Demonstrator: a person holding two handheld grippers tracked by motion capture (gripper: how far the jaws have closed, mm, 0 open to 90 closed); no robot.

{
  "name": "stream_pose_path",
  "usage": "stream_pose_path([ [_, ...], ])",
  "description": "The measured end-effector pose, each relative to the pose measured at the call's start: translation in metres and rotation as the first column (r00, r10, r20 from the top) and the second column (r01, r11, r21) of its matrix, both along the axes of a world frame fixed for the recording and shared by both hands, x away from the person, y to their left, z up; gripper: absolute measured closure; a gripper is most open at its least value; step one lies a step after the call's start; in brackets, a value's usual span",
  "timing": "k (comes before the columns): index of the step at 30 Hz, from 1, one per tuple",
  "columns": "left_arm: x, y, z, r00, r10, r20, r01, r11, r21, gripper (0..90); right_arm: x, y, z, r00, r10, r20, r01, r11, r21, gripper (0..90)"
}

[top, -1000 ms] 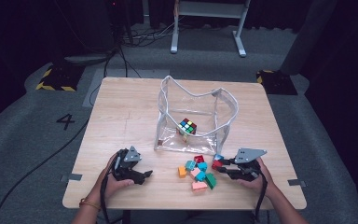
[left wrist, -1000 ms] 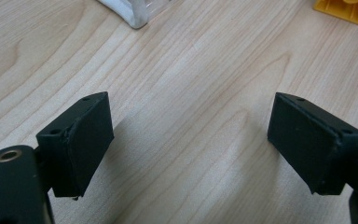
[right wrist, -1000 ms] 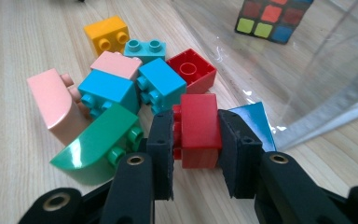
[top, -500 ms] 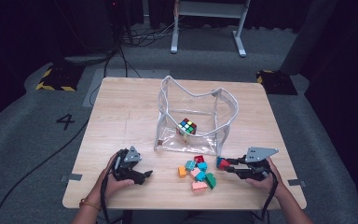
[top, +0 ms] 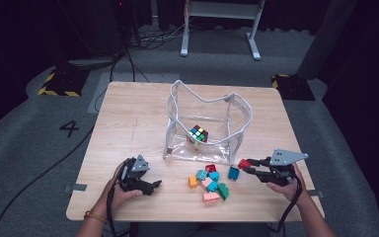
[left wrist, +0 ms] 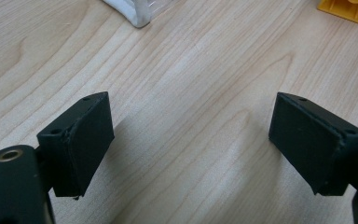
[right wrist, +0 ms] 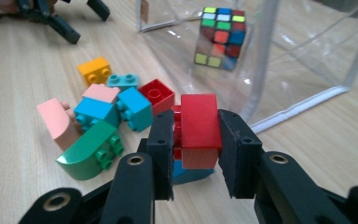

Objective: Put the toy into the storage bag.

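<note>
While left tongs (left wrist: 191,140) sit released, right tongs (right wrist: 196,140) clench red brick (right wrist: 199,128) nr clear bag (top: 237,123).

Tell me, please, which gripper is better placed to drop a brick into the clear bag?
Right: the right gripper is shut on a red brick beside the bag; the left gripper is open and empty.

The high view looks forward and down over the whole light wooden table (top: 128,123). Each gripper view sits low and close above its boards; the right one shares the clear plastic bag (right wrist: 307,51) and multicoloured puzzle cube (top: 198,134) with it.
</note>
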State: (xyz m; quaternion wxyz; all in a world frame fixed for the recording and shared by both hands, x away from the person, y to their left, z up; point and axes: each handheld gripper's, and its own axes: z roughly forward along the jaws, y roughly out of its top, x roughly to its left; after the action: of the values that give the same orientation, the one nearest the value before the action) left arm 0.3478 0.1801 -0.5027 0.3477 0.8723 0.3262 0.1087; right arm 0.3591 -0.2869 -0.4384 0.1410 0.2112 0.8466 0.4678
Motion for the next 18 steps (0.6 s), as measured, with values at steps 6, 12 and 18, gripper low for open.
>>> stream_pose_path([
  [6,0.0,0.0,0.0,1.0,0.005,0.0,-0.005,1.0,-0.001,13.8,0.008,-0.011,0.012,0.9989,-0.04,0.025,0.039,0.999,0.024,67.8],
  [12,0.0,0.0,0.0,1.0,0.004,0.0,-0.004,1.0,0.001,13.8,0.014,-0.021,0.026,0.9946,-0.094,0.045,0.092,0.995,0.03,67.9],
  [18,0.0,0.0,0.0,1.0,0.006,-0.001,-0.006,1.0,0.001,13.8,0.026,-0.031,0.039,0.9902,-0.131,0.048,0.128,0.99,0.064,67.8],
])
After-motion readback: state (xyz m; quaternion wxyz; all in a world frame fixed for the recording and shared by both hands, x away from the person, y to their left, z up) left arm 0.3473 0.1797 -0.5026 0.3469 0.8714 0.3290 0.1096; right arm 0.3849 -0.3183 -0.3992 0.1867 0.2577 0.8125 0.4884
